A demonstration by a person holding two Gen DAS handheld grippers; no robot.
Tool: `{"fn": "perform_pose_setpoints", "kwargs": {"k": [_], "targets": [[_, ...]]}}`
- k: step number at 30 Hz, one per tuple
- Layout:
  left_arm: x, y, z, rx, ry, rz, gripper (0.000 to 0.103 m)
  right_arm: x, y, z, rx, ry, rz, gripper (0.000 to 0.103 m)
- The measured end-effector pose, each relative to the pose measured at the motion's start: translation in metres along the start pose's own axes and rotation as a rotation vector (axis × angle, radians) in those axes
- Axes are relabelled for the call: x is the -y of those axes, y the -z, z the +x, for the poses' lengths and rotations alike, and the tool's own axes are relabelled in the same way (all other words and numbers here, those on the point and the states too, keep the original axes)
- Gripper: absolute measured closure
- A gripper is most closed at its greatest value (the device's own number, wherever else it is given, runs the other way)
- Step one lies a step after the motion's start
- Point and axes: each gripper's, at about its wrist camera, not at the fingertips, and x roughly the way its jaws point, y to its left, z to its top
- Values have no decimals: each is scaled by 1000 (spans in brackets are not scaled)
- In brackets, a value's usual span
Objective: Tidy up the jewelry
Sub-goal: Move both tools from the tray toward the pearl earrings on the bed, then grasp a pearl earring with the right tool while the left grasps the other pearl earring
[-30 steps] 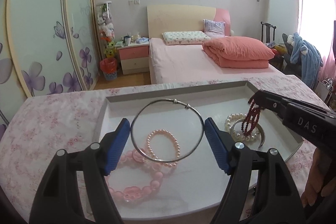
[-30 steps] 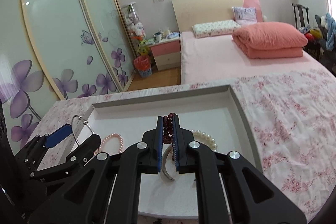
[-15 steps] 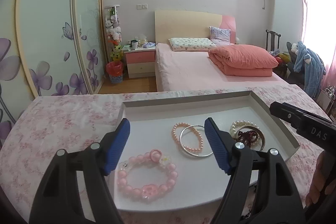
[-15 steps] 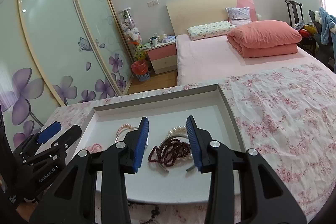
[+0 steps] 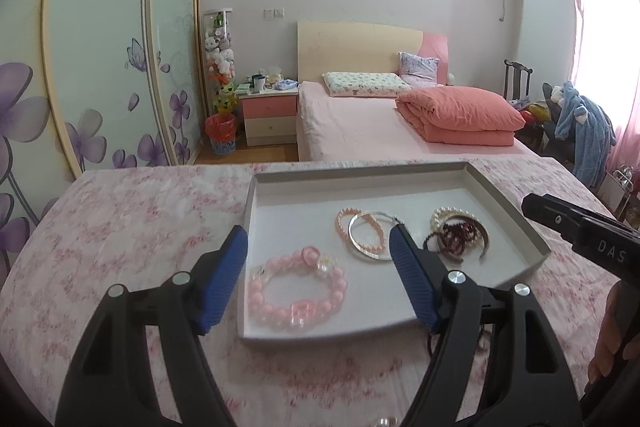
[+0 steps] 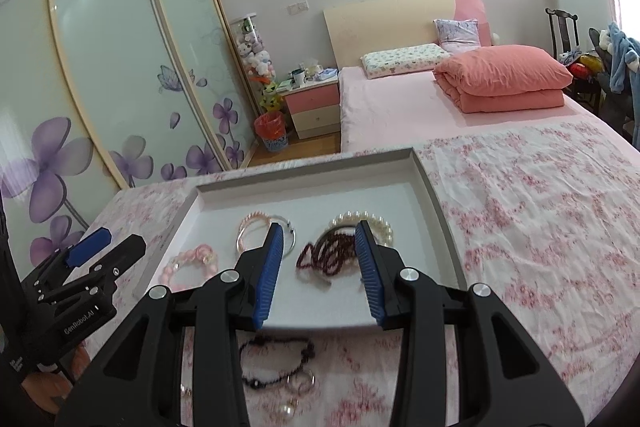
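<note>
Now, change: silver bangle (image 5: 370,241) and dark red beads (image 6: 328,255) lie dropped in tray (image 5: 516,223)
Left gripper (image 5: 318,277): released, empty
Right gripper (image 6: 318,263): released, empty
Next: black bracelet (image 6: 276,363), lower middle

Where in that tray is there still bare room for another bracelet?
The tray is bare along its far wall and in the near right corner. The middle and right are crowded: pink bracelet, silver bangle, dark beads on pearls.

In front of you a shallow grey rectangular tray (image 5: 256,211) sits on the pink floral tablecloth (image 5: 132,227). In it, the chunky pink bead bracelet (image 5: 296,291) lies nearest left, the thin silver metal bangle (image 5: 366,239) mid-tray, the dark red bead strand (image 6: 328,253) right.
</note>
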Motion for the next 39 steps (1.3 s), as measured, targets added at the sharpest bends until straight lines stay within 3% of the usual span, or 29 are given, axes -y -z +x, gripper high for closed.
{"fn": "perform_pose_setpoints", "kwargs": {"k": [5, 10, 16, 29, 34, 39], "targets": [[-10, 17, -16, -29, 13, -16, 31, -3, 24, -10, -65, -7, -42, 64], [-29, 33, -23, -61, 11, -47, 31, -9, 63, -12, -202, -44, -99, 64], [-45, 41, -27, -71, -8, -80, 31, -25, 92, -5, -297, -54, -168, 73], [-43, 48, -32, -83, 16, -78, 31, -37, 101, 3, -316, 31, -239, 89], [-30, 57, -34, -117, 65, -46, 31, -16, 99, -4, -306, 84, -198, 89], [-10, 71, -31, -185, 127, 11, 31, 17, 87, -5, -287, 204, -130, 89]]}}
